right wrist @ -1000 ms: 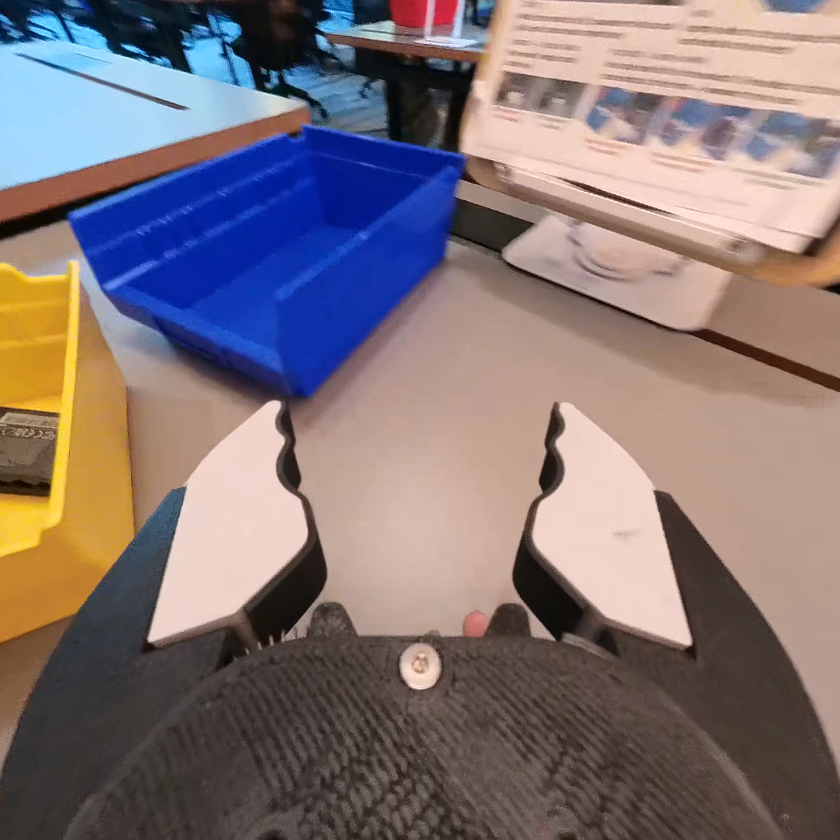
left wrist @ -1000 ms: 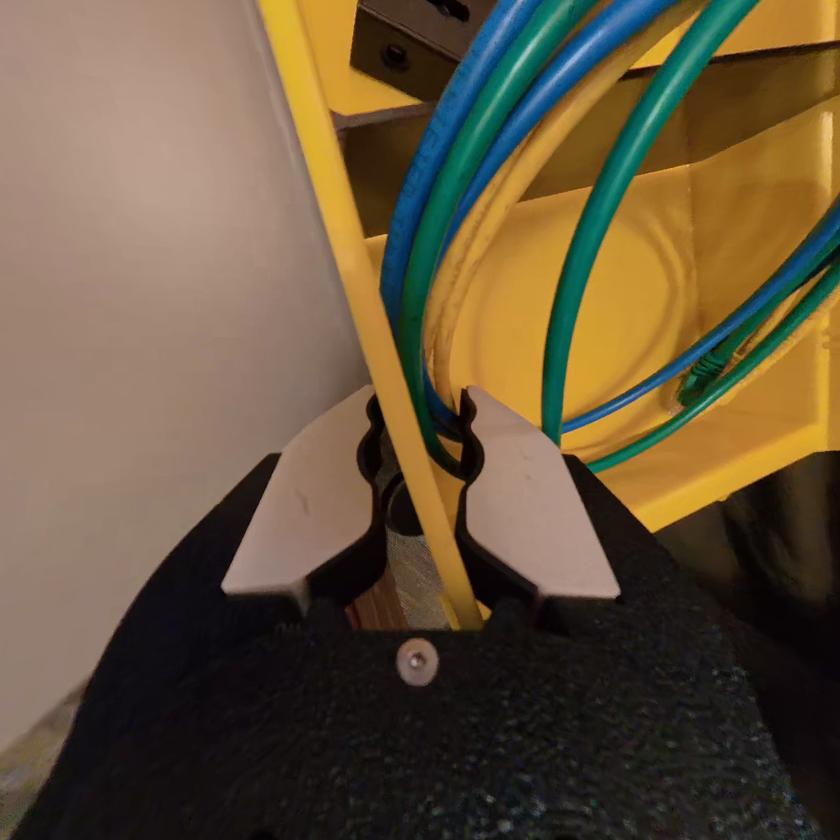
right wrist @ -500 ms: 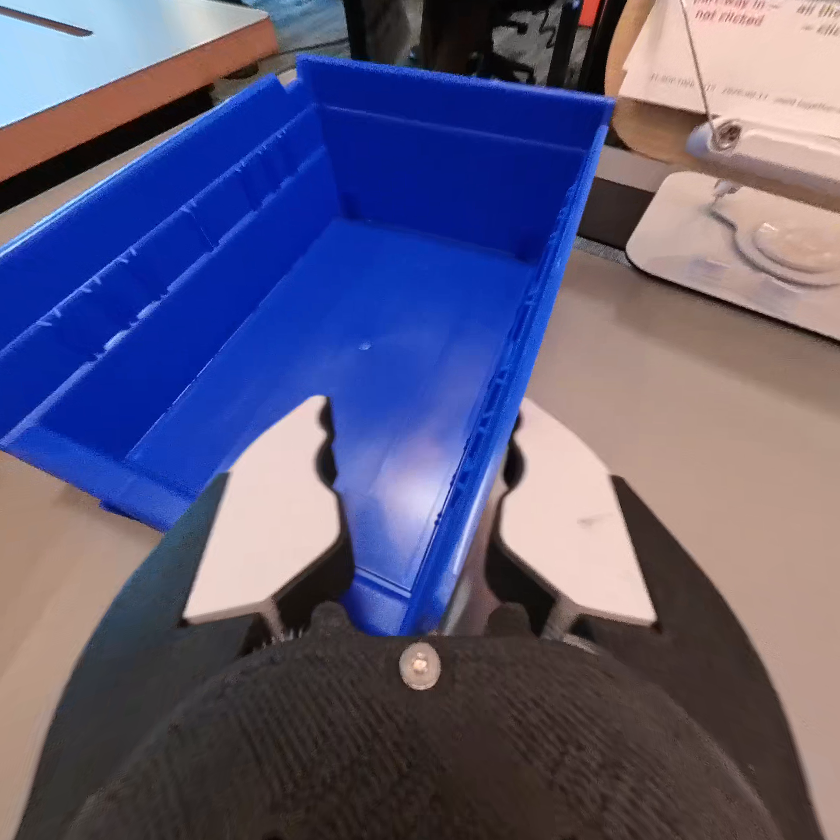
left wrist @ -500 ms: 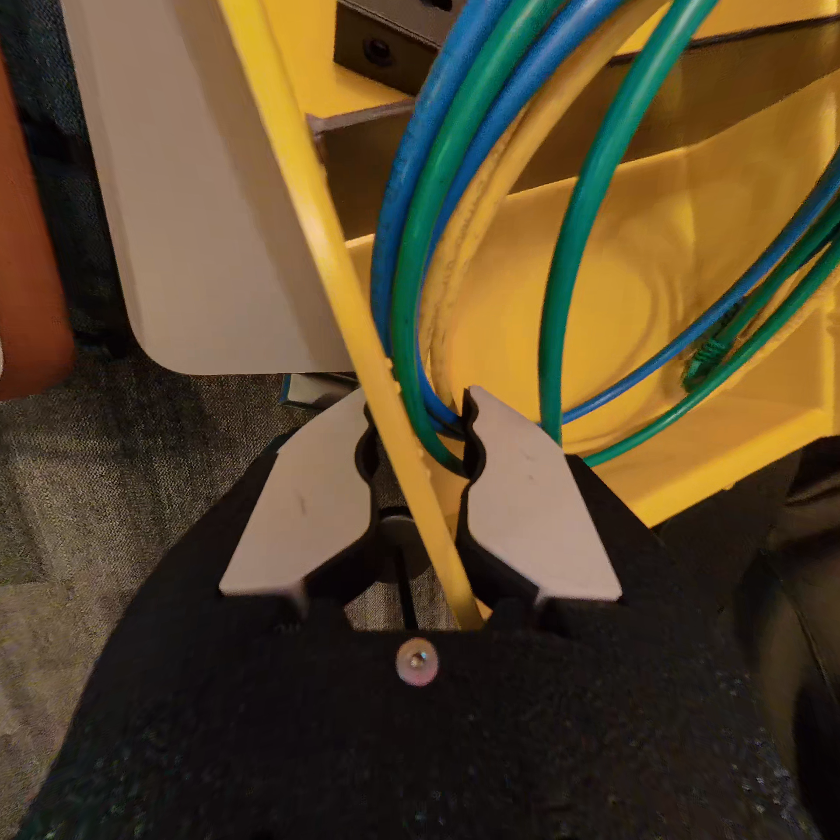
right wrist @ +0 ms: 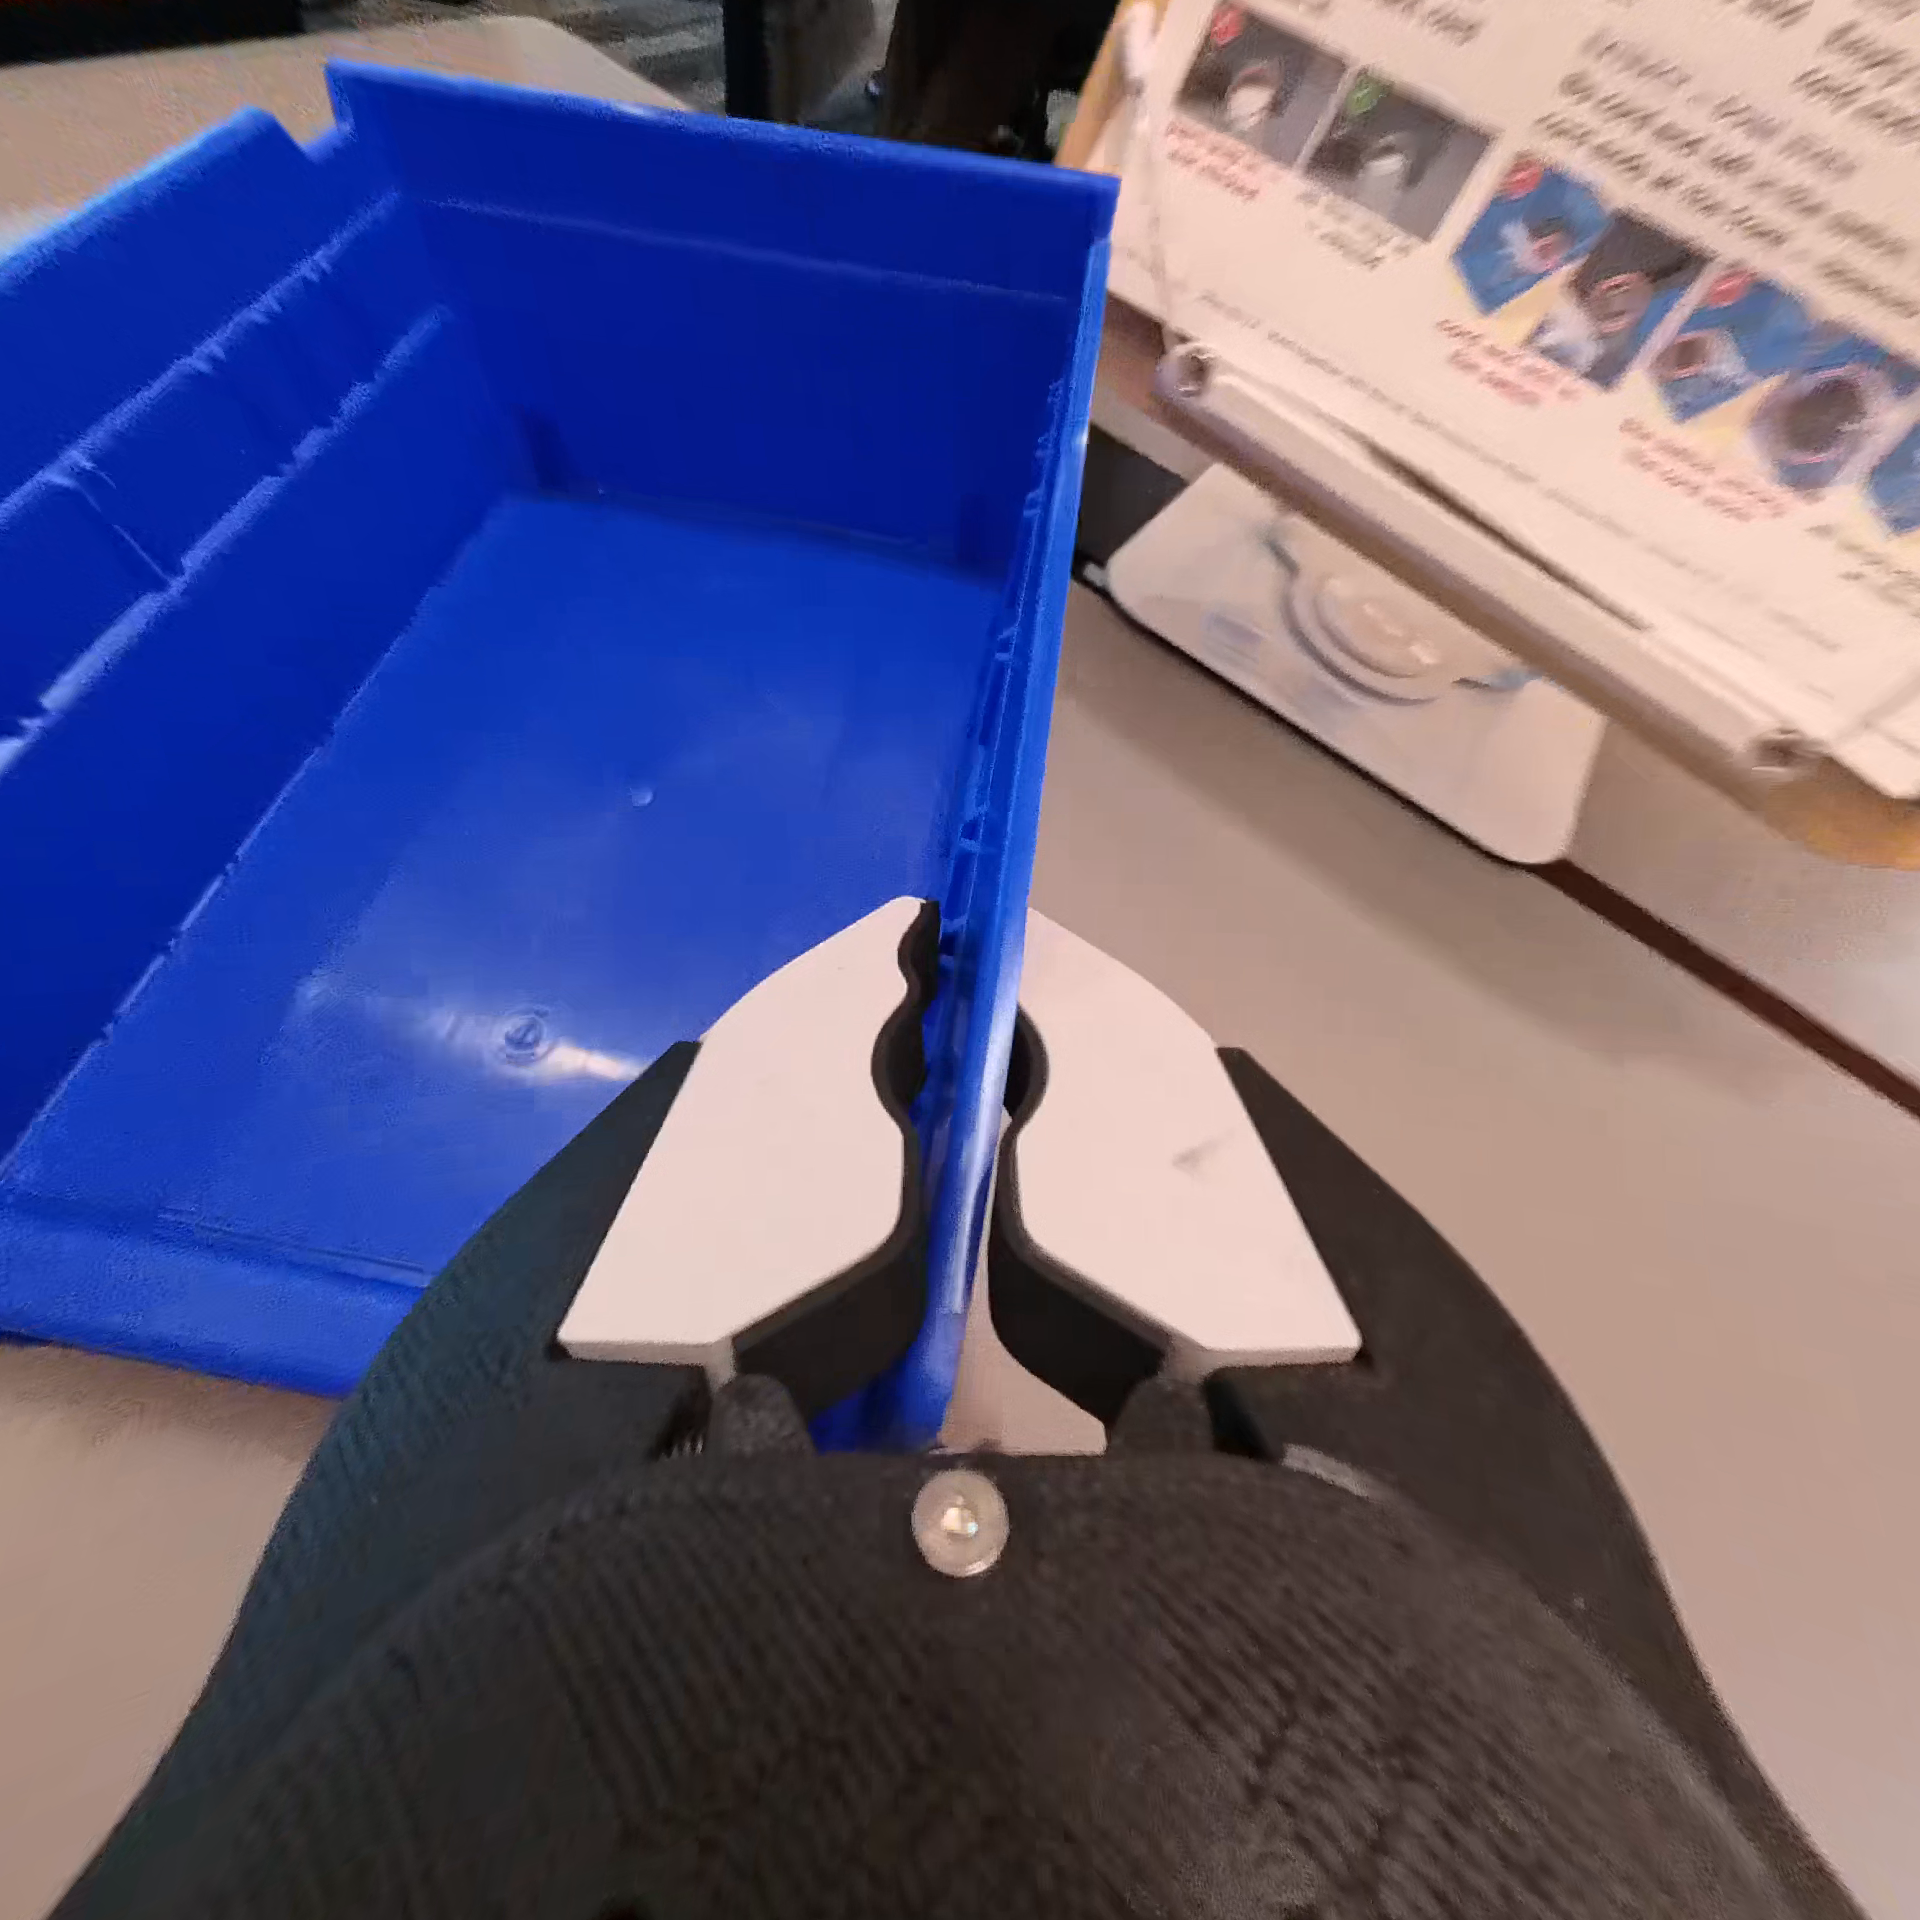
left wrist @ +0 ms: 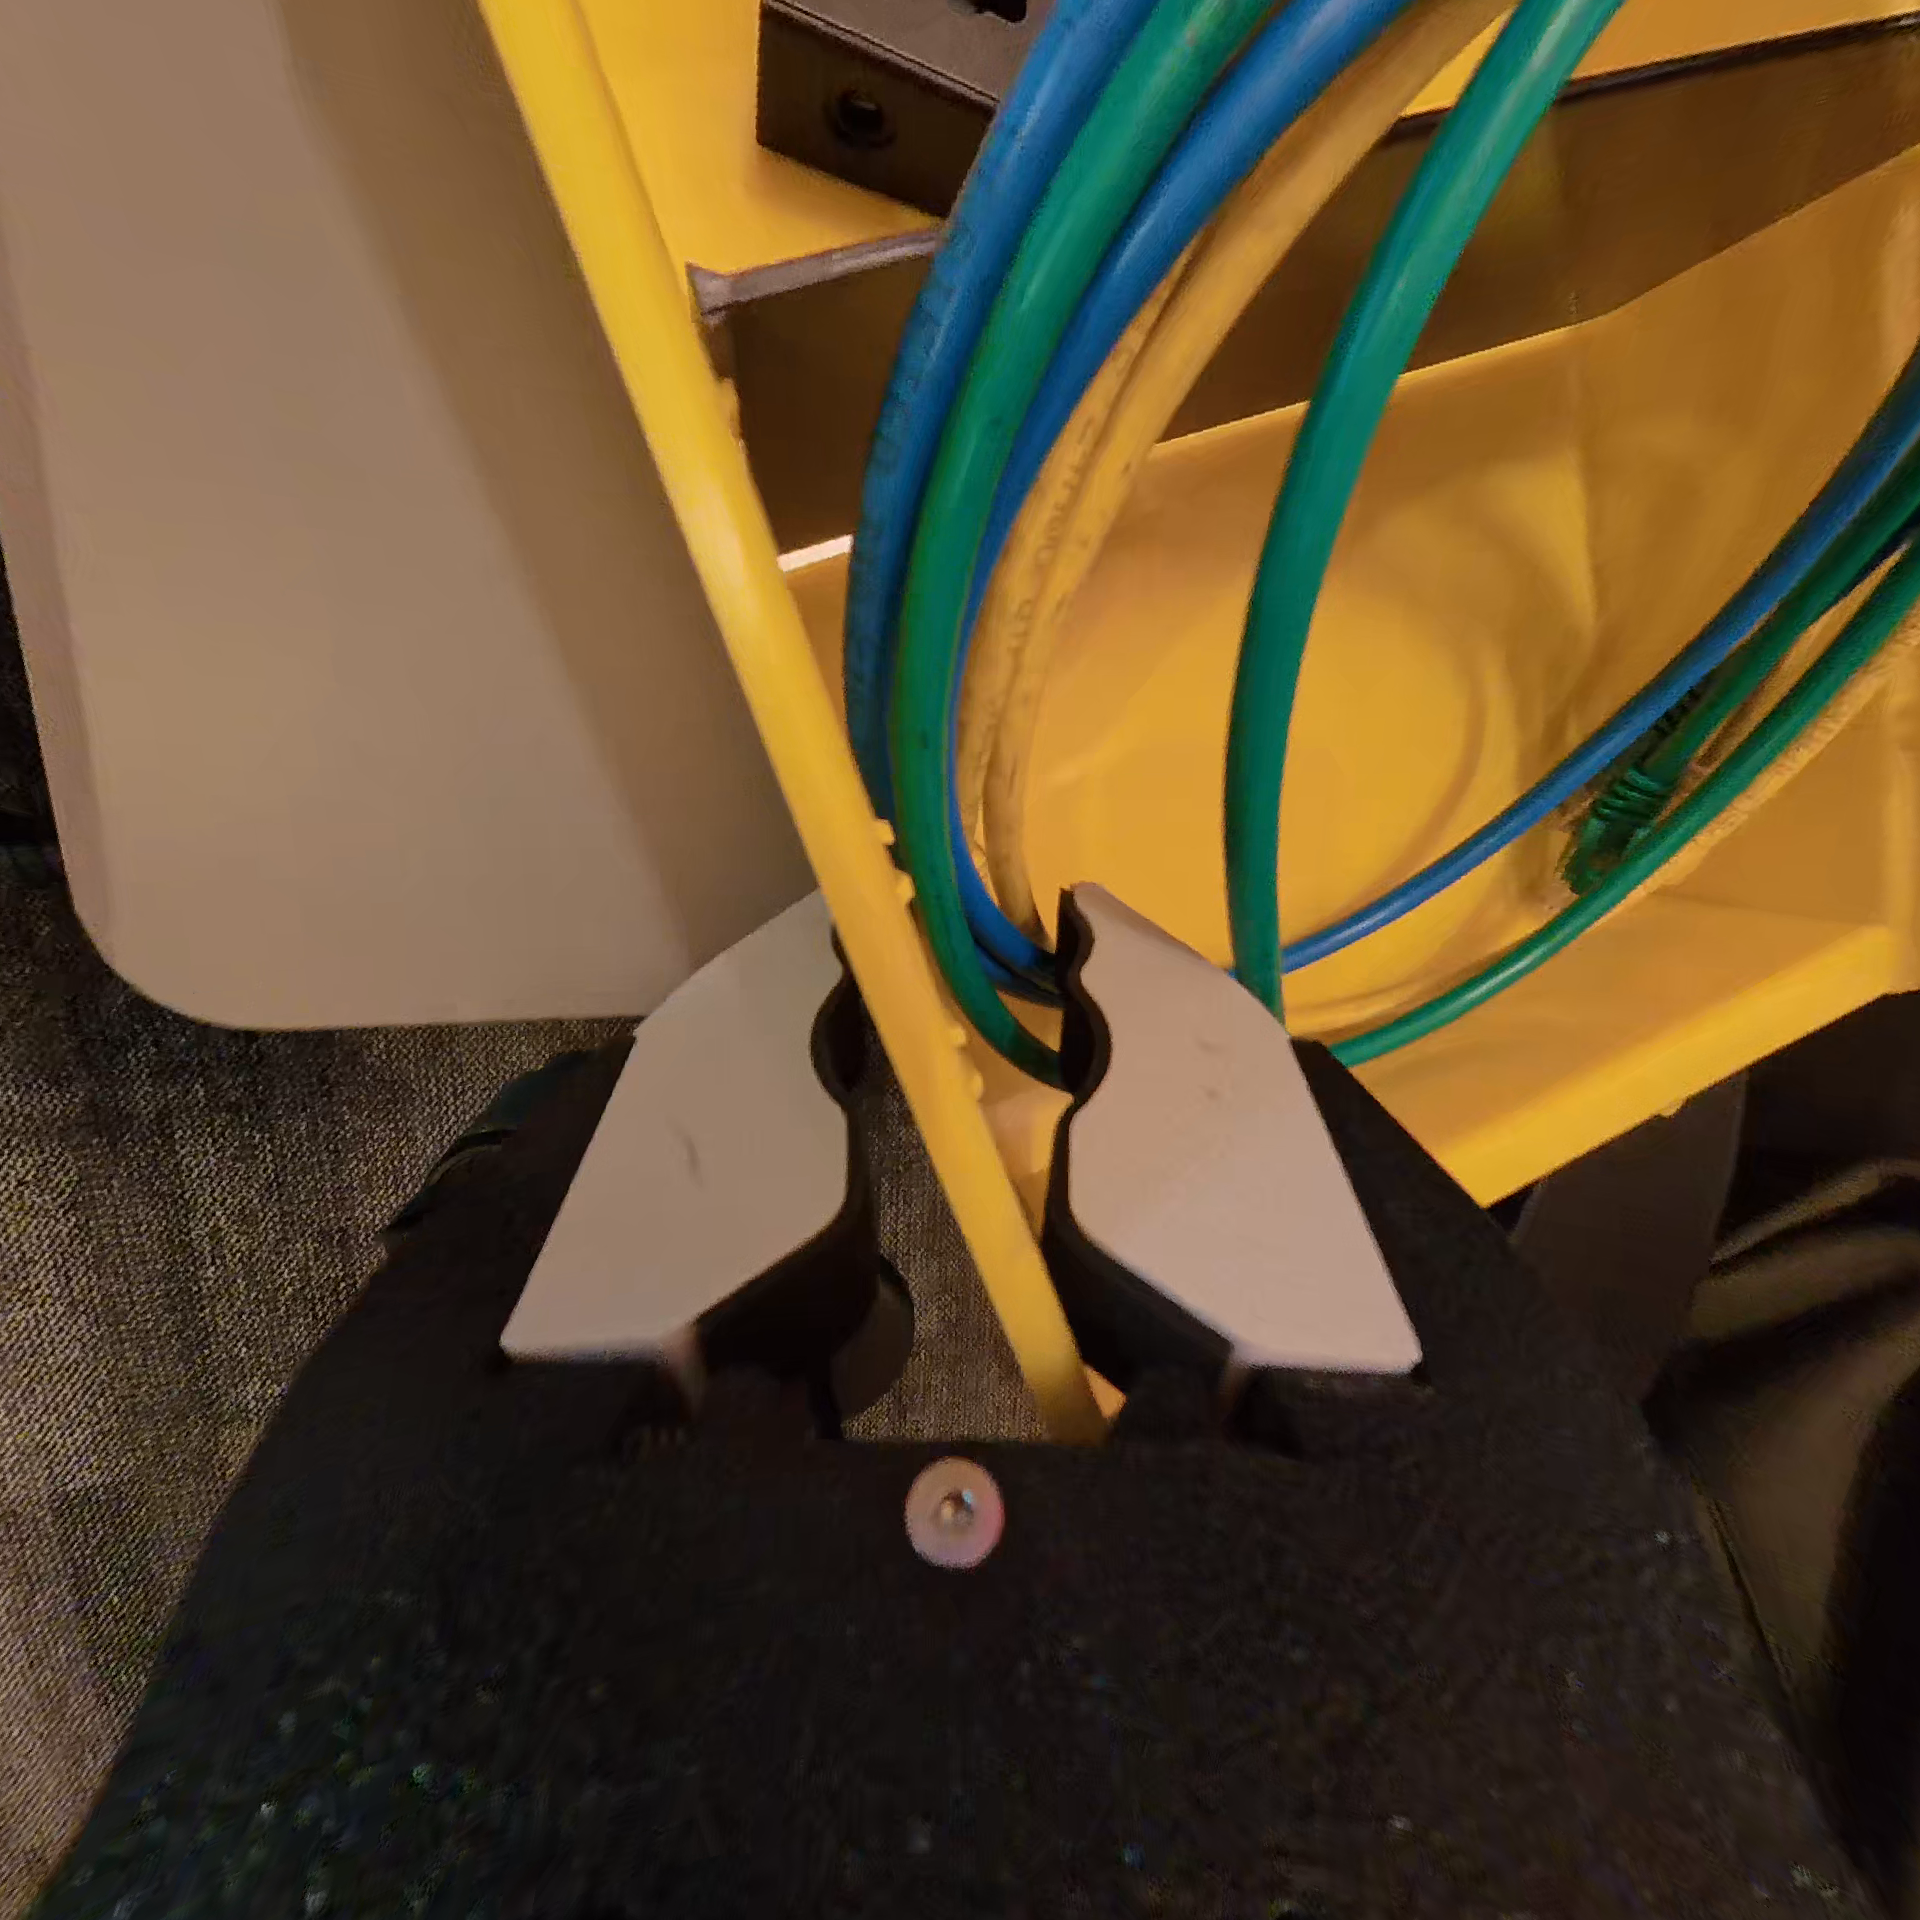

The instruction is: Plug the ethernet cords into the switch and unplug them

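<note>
My left gripper [left wrist: 951, 914] is shut on the side wall of a yellow bin [left wrist: 1455, 623], and the bin hangs tilted in it. Coiled blue cords [left wrist: 914, 416], green cords [left wrist: 1340, 416] and a yellow cord [left wrist: 1101, 457] lie in the bin; some are pinched against the right finger. The black switch [left wrist: 862, 94] shows at the bin's far end. A green plug [left wrist: 1621, 821] lies loose inside. My right gripper [right wrist: 982, 925] is shut on the right wall of an empty blue bin [right wrist: 727, 343] on the table.
A printed sheet on a tilted board [right wrist: 1558, 312] with a white base [right wrist: 1351, 644] stands right of the blue bin on the grey table [right wrist: 1351, 1039]. Under the yellow bin are a rounded beige table corner [left wrist: 364, 520] and grey carpet [left wrist: 208, 1247].
My right gripper went from open above the table to the blue bin and closed on its right wall. My left gripper, still shut, carried the yellow bin past the table corner, over the carpet.
</note>
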Demonstrator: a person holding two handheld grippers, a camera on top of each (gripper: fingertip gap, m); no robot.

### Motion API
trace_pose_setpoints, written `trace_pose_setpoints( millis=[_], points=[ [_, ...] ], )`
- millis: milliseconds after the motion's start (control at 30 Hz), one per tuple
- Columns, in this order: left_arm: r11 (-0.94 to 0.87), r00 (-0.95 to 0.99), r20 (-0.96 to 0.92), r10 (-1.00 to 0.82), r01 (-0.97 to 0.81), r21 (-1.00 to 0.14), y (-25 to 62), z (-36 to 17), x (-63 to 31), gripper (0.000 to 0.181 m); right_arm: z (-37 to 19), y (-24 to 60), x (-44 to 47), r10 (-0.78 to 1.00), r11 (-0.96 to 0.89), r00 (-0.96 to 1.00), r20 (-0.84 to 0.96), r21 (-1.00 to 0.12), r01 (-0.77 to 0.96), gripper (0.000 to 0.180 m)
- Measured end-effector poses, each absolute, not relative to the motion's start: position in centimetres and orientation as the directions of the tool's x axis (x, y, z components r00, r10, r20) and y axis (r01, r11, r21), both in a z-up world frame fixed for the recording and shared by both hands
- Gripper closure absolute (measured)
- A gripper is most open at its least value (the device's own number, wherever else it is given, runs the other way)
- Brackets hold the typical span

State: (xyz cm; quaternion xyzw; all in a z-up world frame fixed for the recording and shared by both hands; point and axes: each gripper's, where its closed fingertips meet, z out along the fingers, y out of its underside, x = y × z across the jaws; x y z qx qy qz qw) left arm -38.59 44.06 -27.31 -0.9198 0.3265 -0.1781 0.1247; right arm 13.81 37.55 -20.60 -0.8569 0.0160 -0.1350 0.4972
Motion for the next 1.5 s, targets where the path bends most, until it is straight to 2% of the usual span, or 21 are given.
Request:
trace_pose_setpoints(
  millis=[100, 333, 500, 633, 733, 900, 967, 1100, 1367, 1467, 1500],
  points=[
    [-0.754, 0.721, 0.247, -0.647, -0.557, -0.349, 44.9, -27.1, -36.8, 0.146, -18.3, 32.2, 17.0, -0.171, -0.475, 0.947, 0.272, -0.865, 0.163, 0.172],
    [-0.711, 0.683, 0.222, -0.695, -0.61, -0.349, 47.3, -26.8, -30.2, 0.146, -14.9, 15.0, 28.7, -0.408, -0.364, 0.897, 0.17, -0.931, 0.012, 0.172],
    [-0.696, 0.656, 0.245, -0.714, -0.626, -0.353, 50.0, -26.6, -24.2, 0.144, -15.5, 3.9, 37.3, -0.612, -0.335, 0.781, 0.125, -0.935, -0.112, 0.173],
    [-0.682, 0.632, 0.261, -0.729, -0.642, -0.35, 51.8, -26.9, -19.5, 0.144, -18.0, -1.0, 42.0, -0.698, -0.326, 0.713, 0.068, -0.916, -0.233, 0.173],
    [-0.676, 0.618, 0.277, -0.736, -0.65, -0.346, 53.0, -27.4, -16.4, 0.144, -20.4, -2.5, 44.2, -0.732, -0.322, 0.681, 0.024, -0.893, -0.314, 0.173],
    [-0.653, 0.588, 0.286, -0.757, -0.662, -0.367, 54.7, -28.1, -12.3, 0.145, -23.2, -2.4, 46.1, -0.738, -0.362, 0.673, 0.044, -0.868, -0.34, 0.173],
    [-0.649, 0.58, 0.291, -0.761, -0.665, -0.371, 55.5, -28.1, -11.1, 0.145, -23.4, -1.8, 46.7, -0.742, -0.332, 0.671, 0.011, -0.874, -0.353, 0.173],
    [-0.626, 0.557, 0.287, -0.78, -0.684, -0.375, 57.3, -28.1, -9.3, 0.146, -23.3, -0.4, 48.1, -0.747, -0.377, 0.661, 0.079, -0.868, -0.322, 0.172],
    [-0.608, 0.537, 0.284, -0.794, -0.698, -0.378, 59.4, -28.2, -7.3, 0.146, -23.4, 2.6, 49.6, -0.739, -0.386, 0.668, 0.085, -0.866, -0.317, 0.171],
    [-0.592, 0.518, 0.288, -0.806, -0.712, -0.378, 59.2, -28.2, -7.2, 0.144, -23.1, 3.0, 49.0, -0.716, -0.379, 0.694, 0.076, -0.877, -0.295, 0.163],
    [-0.582, 0.505, 0.289, -0.813, -0.719, -0.379, 59.1, -28.0, -7.3, 0.142, -22.5, 2.6, 48.7, -0.724, -0.354, 0.686, 0.071, -0.892, -0.282, 0.155]
  ],
)
